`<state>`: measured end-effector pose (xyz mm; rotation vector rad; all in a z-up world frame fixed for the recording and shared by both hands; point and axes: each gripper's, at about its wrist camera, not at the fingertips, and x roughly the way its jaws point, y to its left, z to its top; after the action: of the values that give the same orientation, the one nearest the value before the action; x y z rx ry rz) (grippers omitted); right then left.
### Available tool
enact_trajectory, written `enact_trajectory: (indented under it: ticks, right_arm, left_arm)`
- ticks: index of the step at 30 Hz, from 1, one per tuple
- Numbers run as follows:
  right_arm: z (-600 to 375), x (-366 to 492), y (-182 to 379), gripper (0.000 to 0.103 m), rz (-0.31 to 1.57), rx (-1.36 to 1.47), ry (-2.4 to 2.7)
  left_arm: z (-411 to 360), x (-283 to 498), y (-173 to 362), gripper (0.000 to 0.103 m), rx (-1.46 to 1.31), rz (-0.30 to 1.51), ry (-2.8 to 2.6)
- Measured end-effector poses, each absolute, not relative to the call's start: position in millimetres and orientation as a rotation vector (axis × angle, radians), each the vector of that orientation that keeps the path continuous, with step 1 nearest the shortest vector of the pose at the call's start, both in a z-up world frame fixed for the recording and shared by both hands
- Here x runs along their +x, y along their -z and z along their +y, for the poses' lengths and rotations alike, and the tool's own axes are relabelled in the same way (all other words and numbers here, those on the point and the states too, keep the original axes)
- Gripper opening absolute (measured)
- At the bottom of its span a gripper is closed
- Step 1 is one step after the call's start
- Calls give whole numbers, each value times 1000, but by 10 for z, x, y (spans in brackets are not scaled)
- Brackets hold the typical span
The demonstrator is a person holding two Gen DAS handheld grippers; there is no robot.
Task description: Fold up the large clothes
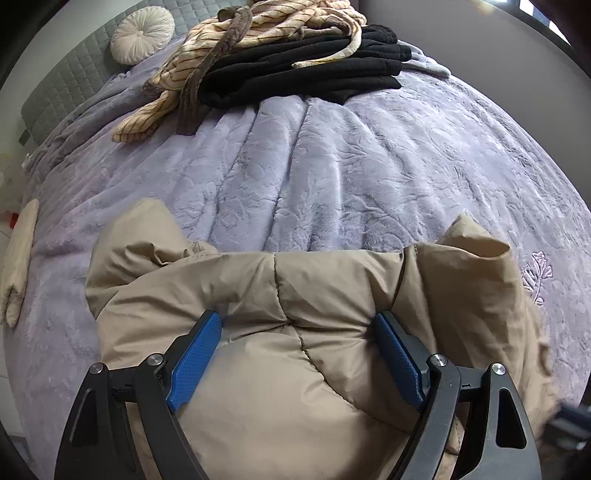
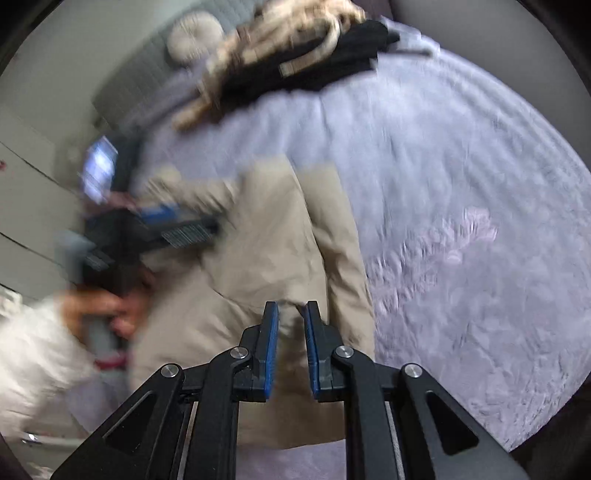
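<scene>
- Left gripper [image 1: 297, 325] — spread wide, its blue pads [image 1: 194, 360] pressed into both sides of a thick puffy fold of the tan padded jacket [image 1: 258, 369], grasping it.
- The jacket lies bunched at the near edge of the lavender bedspread [image 1: 369, 166].
- Right gripper [image 2: 291, 314] — nearly closed on a thin tan flap; whether the pads actually pinch it I cannot tell, the view is blurred.
- At the bed's far edge: folded black clothes [image 1: 303, 74], a striped beige garment [image 1: 266, 22] on top.

bedroom at home: bed [image 1: 369, 166] with lilac blanket, quilted headboard [image 1: 66, 85], round cushion [image 1: 142, 35].
</scene>
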<state>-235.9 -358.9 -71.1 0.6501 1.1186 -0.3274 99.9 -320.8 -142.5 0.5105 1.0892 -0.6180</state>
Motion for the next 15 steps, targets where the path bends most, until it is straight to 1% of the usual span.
enact_trajectory:
  ticks: [3, 5, 9, 15]
  right_arm:
    - [-3623, -2479, 960, 16, 1174, 715, 343]
    - [-3644, -2535, 1007, 16, 1187, 745, 330]
    - [-3627, -2478, 1041, 16, 1220, 694, 294]
    - [-3552, -2327, 1339, 16, 1280, 645, 287]
  left_arm:
    - [-3153, 974, 1342, 85, 492, 1105, 599]
    - [-3102, 947, 1273, 85, 480, 1116, 587]
    - [-2881, 840, 1097, 85, 438, 1123, 577]
    - [-2310, 677, 986, 85, 361, 1189, 526]
